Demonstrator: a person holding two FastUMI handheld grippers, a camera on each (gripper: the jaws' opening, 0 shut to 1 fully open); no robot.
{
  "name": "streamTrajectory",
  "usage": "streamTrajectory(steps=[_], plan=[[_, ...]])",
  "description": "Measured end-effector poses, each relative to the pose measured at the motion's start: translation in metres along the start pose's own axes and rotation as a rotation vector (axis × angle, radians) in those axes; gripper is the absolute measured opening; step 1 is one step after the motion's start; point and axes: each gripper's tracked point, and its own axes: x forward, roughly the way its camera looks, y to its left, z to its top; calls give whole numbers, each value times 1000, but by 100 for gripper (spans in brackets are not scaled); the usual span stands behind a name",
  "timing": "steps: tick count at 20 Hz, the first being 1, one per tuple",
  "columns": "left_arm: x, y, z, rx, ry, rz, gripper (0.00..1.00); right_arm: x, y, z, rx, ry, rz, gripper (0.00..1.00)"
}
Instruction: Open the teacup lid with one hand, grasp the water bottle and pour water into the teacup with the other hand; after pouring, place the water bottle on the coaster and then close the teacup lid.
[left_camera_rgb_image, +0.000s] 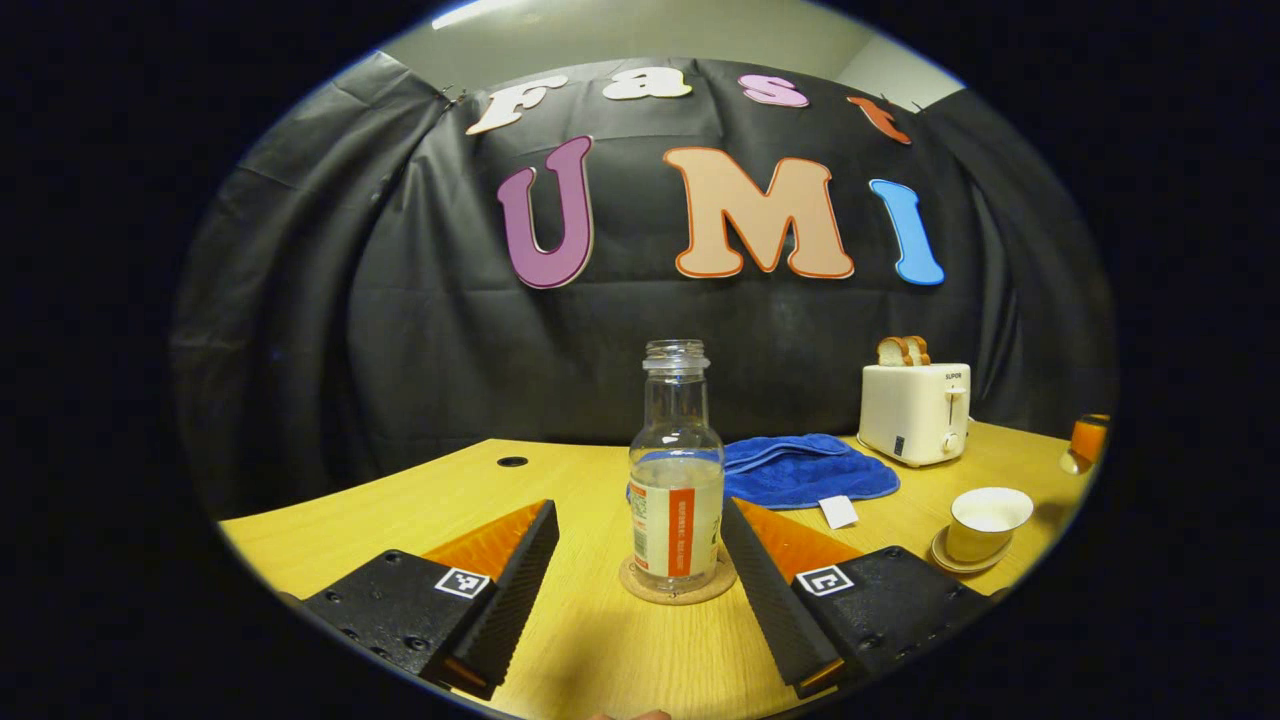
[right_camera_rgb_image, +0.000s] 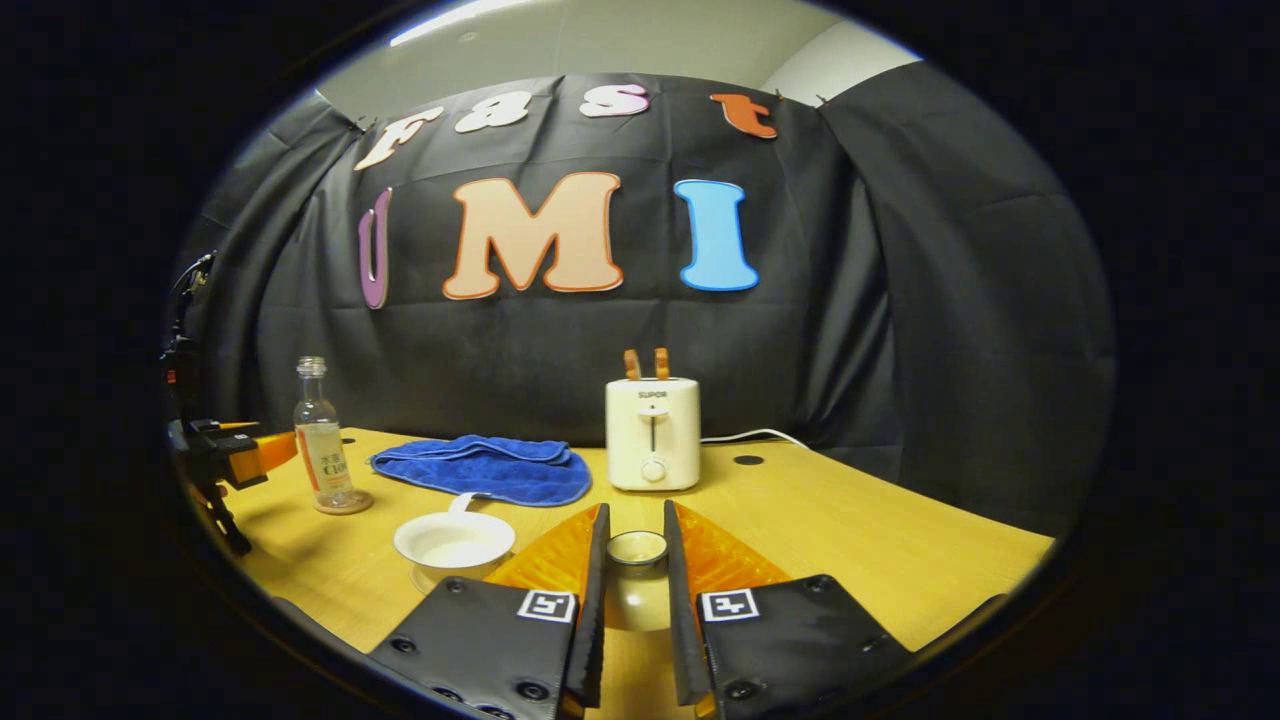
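Right claw is pinching the lid, left claw is gaping beside the bottle on its coaster mid-tabletop; off-centre lowering onto cup risks chipping it.

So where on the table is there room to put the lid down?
Bare wood lies right of the toaster, toward the table edge. It is crowded around the teacup, the blue cloth and the bottle.
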Motion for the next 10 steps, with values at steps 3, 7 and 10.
streamTrajectory(steps=[3, 7, 10], plan=[[-5, -2, -2, -5, -3, -15, 95, 15, 38, -2, 4, 8, 125, 31], [-8, -5, -2, -7, -6, -37, 95, 33, 84, -3, 8, 11, 261, 33], [-10, -6, -2, -8, -8, -41, 97, 41, 108, -6, 8, 28, 342, 29]])
